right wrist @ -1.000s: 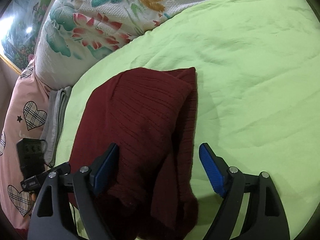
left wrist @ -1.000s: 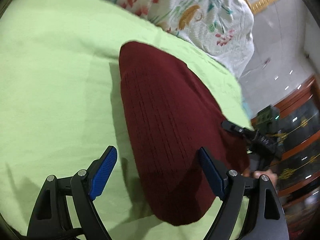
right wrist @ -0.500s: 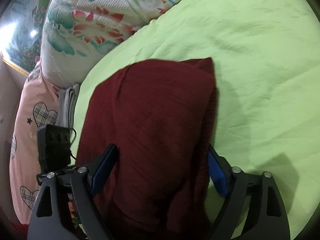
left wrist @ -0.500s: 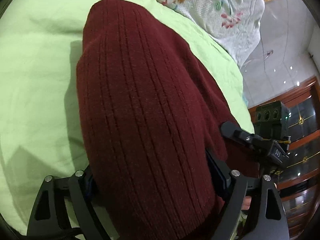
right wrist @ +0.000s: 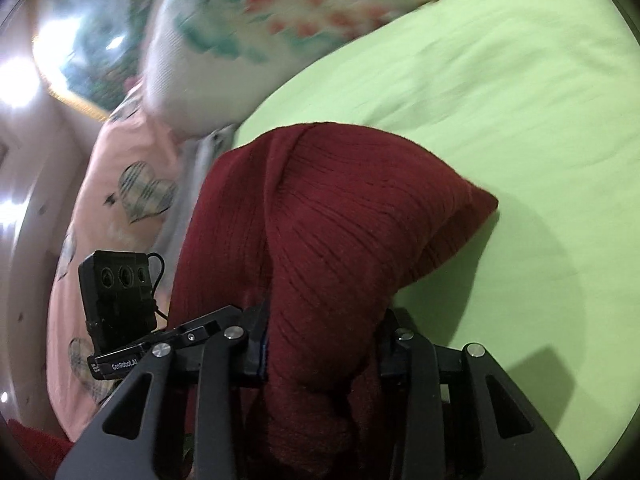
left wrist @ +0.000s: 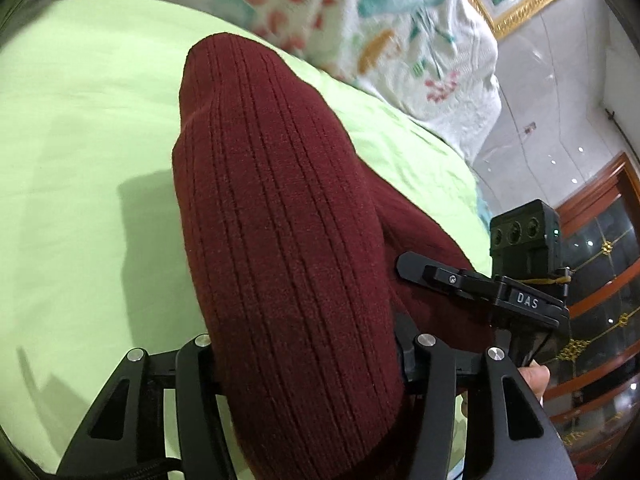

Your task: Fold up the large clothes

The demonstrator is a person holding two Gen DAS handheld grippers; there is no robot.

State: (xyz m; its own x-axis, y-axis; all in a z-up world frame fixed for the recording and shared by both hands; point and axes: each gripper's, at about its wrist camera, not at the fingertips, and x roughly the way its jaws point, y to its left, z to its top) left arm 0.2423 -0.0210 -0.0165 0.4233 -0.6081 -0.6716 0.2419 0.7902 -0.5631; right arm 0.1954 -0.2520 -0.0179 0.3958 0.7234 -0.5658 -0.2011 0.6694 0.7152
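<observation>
A folded dark red ribbed sweater [left wrist: 288,216] lies over a light green bedsheet [left wrist: 72,168]. My left gripper [left wrist: 308,360] is shut on the sweater's near edge; the knit hides its pads. My right gripper [right wrist: 320,344] is shut on the sweater [right wrist: 344,216] too, with bunched knit between its jaws and one corner sticking out to the right. The near end of the sweater is lifted off the sheet [right wrist: 520,100]. Each gripper shows in the other's view: the right one [left wrist: 480,292] beside the sweater, the left one [right wrist: 120,320] at lower left.
A floral white pillow [left wrist: 400,32] lies at the head of the bed, also in the right wrist view [right wrist: 248,20]. A pink heart-print pillow [right wrist: 120,200] lies beside it. A wooden glass-fronted cabinet [left wrist: 600,280] stands past the bed edge.
Both grippers moved forward over the sweater's near edge and closed on it. The sweater's near end has since risen off the sheet and bunched up.
</observation>
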